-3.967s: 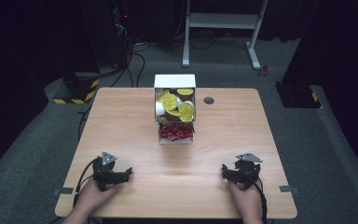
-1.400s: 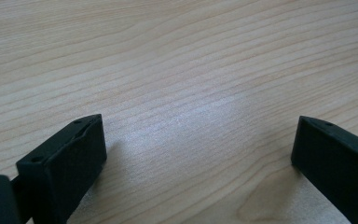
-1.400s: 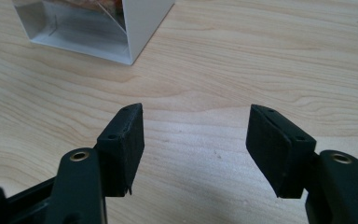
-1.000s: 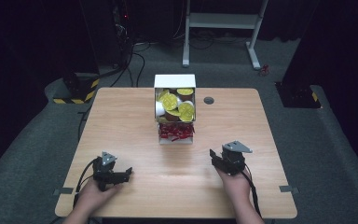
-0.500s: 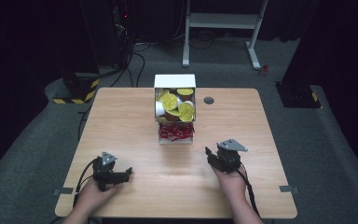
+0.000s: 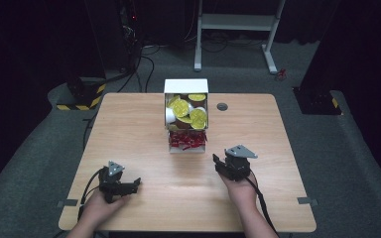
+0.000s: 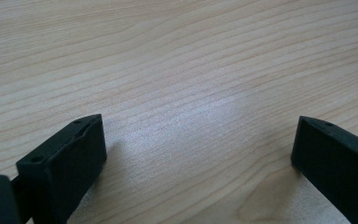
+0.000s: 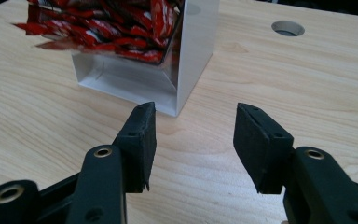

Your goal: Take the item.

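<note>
Reaching for the red packets [image 8: 107, 28] in the bottom tray of the white box [image 6: 186, 115], the right gripper [image 6: 219, 163] is sitting just in front of that box, fingers [image 8: 142, 135] apart and empty. I'm thinking it should be swinging toward the tray mouth, staying low. Left gripper [image 6: 134, 184] is waiting further back from the box on the counter [image 6: 129, 124], fingers apart too.

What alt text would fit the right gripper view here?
The right gripper, jaws open and empty, points at the near corner of a white dispenser box on a light wooden table. Red sachets fill the box's lower tray, and a round cable hole sits in the tabletop beyond.
</note>
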{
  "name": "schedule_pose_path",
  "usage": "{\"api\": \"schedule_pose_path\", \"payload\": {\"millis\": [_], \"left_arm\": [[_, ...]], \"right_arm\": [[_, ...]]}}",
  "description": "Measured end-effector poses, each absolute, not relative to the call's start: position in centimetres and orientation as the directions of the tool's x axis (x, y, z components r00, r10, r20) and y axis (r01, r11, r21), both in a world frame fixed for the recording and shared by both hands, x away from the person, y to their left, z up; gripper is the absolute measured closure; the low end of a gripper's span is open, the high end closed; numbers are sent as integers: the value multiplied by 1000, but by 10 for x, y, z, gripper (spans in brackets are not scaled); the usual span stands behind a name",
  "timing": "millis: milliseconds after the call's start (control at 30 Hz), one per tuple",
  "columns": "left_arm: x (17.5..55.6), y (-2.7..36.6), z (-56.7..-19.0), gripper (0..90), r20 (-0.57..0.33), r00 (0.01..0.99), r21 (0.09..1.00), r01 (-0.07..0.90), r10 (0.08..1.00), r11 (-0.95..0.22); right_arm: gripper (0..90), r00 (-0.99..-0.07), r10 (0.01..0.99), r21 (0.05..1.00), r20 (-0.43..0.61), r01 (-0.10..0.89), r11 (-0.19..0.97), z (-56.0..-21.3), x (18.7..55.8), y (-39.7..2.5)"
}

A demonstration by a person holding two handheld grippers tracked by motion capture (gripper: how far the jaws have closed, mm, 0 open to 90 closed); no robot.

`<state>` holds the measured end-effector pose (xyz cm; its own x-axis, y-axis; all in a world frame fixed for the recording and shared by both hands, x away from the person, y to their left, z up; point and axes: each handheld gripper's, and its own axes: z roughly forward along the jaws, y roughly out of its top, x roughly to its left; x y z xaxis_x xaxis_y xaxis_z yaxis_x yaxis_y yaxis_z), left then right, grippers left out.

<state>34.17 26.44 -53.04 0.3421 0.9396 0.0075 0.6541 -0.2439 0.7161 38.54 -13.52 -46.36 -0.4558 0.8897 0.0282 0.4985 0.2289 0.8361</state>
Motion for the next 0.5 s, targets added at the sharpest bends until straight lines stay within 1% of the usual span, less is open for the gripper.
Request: {"api": "schedule_pose_path", "payload": {"millis": [400,500], "left_arm": [[342,264,-530,36,8,342,717,654,940,-244],[342,265,-530,36,12,347,713,655,938,-251]], "right_arm": [[481,-450,891,843,63,502,194,-456,394,-130],[476,-452,890,846,54,494,199,-455,396,-129]]}}
